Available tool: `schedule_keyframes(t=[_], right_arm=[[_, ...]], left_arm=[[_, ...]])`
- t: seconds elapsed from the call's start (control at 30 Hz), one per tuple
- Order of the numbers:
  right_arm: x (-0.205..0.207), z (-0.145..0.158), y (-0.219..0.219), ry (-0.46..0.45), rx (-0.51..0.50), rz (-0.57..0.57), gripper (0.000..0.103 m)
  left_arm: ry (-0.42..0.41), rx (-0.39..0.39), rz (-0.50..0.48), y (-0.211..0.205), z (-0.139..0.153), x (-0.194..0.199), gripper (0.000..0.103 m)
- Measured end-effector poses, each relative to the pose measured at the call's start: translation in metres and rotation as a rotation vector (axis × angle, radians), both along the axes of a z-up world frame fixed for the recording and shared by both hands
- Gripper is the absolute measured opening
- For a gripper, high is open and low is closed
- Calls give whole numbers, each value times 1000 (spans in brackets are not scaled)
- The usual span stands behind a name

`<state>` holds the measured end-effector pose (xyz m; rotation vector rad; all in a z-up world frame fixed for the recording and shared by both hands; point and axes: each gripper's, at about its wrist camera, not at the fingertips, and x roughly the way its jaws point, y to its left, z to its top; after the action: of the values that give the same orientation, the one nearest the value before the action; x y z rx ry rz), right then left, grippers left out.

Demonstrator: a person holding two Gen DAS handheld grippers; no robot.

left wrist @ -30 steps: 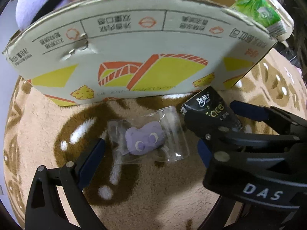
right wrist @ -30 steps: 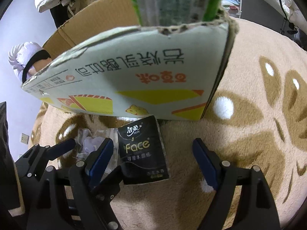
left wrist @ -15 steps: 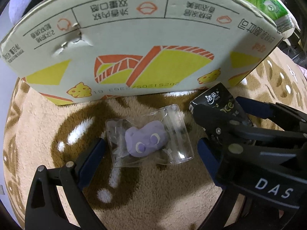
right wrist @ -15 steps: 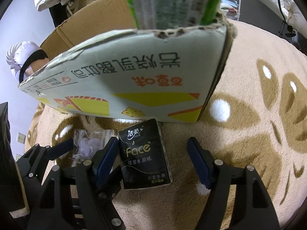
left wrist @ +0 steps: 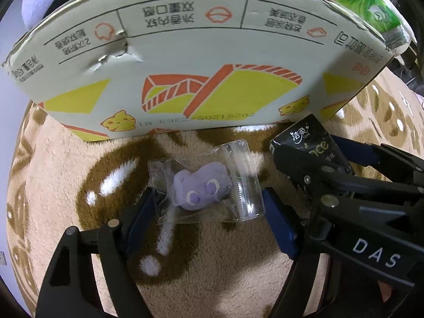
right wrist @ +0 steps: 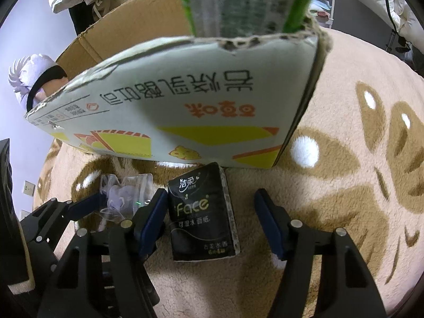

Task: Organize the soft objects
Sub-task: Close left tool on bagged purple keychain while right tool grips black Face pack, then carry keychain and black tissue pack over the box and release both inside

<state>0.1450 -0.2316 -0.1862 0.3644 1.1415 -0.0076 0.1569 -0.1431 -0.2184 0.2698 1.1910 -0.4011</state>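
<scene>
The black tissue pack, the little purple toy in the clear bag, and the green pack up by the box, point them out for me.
black tissue pack (right wrist: 202, 212): right wrist view, on its printed front.
purple toy (left wrist: 201, 186): left wrist view, on its face, inside the clear bag.
green pack (left wrist: 371, 8): left wrist view, on its green wrapper.

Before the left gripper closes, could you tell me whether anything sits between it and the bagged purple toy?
Nothing visible does: the left gripper is open with the bagged purple toy lying on the rug between its fingers.
</scene>
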Motion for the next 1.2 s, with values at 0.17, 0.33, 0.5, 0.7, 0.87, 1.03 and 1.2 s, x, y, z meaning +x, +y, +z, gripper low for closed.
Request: schedule_keyframes(t=[0.17, 0.33, 0.5, 0.7, 0.87, 1.03, 1.2], right_arm=[[-3, 1, 3, 10, 6, -1, 71], [-4, 2, 6, 17, 4, 17, 52], [-7, 8, -1, -4, 16, -1, 51], [-18, 23, -9, -64, 12, -19, 51], [-37, 41, -19, -141, 19, -19, 51], [-56, 73, -20, -270, -3, -23, 51], [-71, 98, -19, -375, -11, -35, 51]], left_arm=[[1, -4, 6, 0, 4, -5, 78], [-1, -8, 14, 6, 11, -4, 75], [4, -24, 39, 19, 16, -3, 74], [-52, -25, 56, 34, 35, -11, 74], [-135, -40, 88, 51, 61, -21, 74], [-265, -46, 103, 64, 93, -43, 74], [-381, -71, 106, 65, 122, -57, 74]])
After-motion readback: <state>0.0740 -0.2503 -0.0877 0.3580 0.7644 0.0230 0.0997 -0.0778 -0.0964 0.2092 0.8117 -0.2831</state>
